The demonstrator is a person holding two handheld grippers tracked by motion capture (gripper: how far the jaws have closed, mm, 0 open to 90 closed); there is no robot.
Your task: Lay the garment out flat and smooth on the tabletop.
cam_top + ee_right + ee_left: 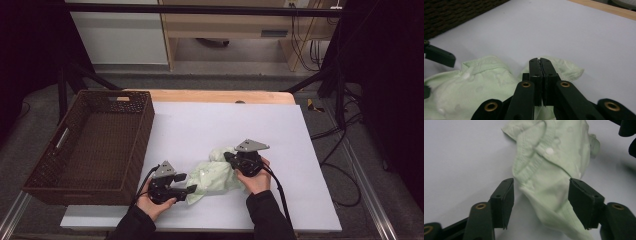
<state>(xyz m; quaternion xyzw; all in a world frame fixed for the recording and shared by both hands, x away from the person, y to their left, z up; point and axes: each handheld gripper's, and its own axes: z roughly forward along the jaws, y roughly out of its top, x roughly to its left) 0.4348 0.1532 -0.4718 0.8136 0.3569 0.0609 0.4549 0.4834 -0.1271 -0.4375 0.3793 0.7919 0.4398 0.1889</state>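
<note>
- Lying crumpled on the white sheet-covered table (280, 135), just right of the dark brown woven wicker basket (90, 145): the pale green ribbed cotton garment with white snap buttons (215, 175).
- Straddling the garment's near cuff with jaws standing apart, pads not pressing on it: the left gripper (541, 202), seen nearest the basket's front corner in the high view (182, 186).
- Risking a miss here: closing on a single thin layer or on bare table, judging by the loose fold sitting off-centre between the jaws.
- Pinching the far edge of the garment with jaws fully together, a little cloth seemingly trapped at the tips: the right gripper (540, 61), farther from the basket (229, 156).
- Risking a slip: such a shallow bite probably pulling free under a lift or tug.
- Possibly snagging: trailing cloth dragging over the basket's tall near wall during a transfer.
- Running behind the right hand (256, 179), away from the basket: a black cable (277, 192), likely catching the sleeve.
- Standing beyond the basket, off the table: pale cabinets (120, 35) and hanging wires (305, 45), not obstructing.
</note>
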